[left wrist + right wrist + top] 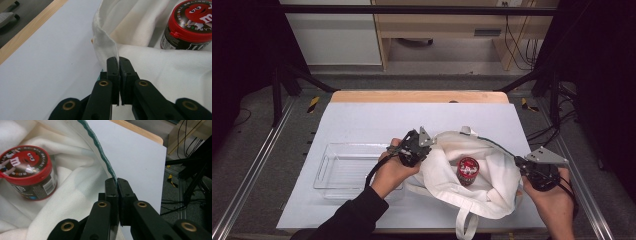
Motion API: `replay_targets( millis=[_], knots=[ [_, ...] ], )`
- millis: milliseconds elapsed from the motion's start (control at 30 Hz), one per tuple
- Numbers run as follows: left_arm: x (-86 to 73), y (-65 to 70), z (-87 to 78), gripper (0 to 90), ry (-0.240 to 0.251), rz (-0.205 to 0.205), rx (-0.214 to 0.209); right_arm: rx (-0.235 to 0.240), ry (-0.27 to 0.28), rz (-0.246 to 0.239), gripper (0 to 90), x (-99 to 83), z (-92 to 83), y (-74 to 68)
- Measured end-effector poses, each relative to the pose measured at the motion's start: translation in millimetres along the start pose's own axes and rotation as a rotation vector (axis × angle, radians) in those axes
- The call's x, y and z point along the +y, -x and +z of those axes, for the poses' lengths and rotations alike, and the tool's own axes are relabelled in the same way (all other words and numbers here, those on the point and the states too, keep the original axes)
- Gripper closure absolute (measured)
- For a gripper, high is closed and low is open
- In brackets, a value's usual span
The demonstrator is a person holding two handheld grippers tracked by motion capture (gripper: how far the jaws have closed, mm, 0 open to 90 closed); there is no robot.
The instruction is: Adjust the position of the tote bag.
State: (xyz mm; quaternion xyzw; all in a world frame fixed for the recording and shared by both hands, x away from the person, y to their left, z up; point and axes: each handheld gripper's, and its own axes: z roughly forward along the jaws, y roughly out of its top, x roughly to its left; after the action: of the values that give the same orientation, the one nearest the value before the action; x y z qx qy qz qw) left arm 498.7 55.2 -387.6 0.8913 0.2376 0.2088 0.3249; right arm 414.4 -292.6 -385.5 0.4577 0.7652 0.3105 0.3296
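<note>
A white cloth tote bag (472, 180) lies on the white table with its mouth spread. Inside it stands a candy jar (467, 171) with a red lid, also seen as the jar (190, 25) and the jar (28, 172). My left gripper (424, 150) is shut on the bag's left rim (106, 42); the cloth is pinched between its jaws (117, 62). My right gripper (521, 165) is shut on the bag's right rim, whose green-stitched edge (100, 150) runs into the closed jaws (116, 182).
A clear plastic bin (343, 170) stands on the table just left of my left hand. The table's wooden far edge (419, 96) lies behind the bag. A bag strap (467, 222) hangs over the near edge. Metal rails and cables flank the table.
</note>
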Motion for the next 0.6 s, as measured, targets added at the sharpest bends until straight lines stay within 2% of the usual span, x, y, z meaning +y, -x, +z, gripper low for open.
replay_targets(
  millis=[233, 467, 600],
  knots=[
    [-2.4, -0.3, 5.9, 88.1, -0.036, 0.015, 0.009, 0.002, -0.048, 0.023, 87.9, -15.0, 20.9, 6.1],
    [-3.0, 0.5, 7.2, 88.2, -0.045, 0.020, 0.004, 0.013, -0.076, 0.019, 87.9, -23.9, 29.3, 8.1],
    [-5.2, -1.4, 4.7, 88.3, -0.042, 0.015, 0.007, 0.009, -0.087, 0.033, 87.9, -26.9, 31.9, 10.0]
  ],
)
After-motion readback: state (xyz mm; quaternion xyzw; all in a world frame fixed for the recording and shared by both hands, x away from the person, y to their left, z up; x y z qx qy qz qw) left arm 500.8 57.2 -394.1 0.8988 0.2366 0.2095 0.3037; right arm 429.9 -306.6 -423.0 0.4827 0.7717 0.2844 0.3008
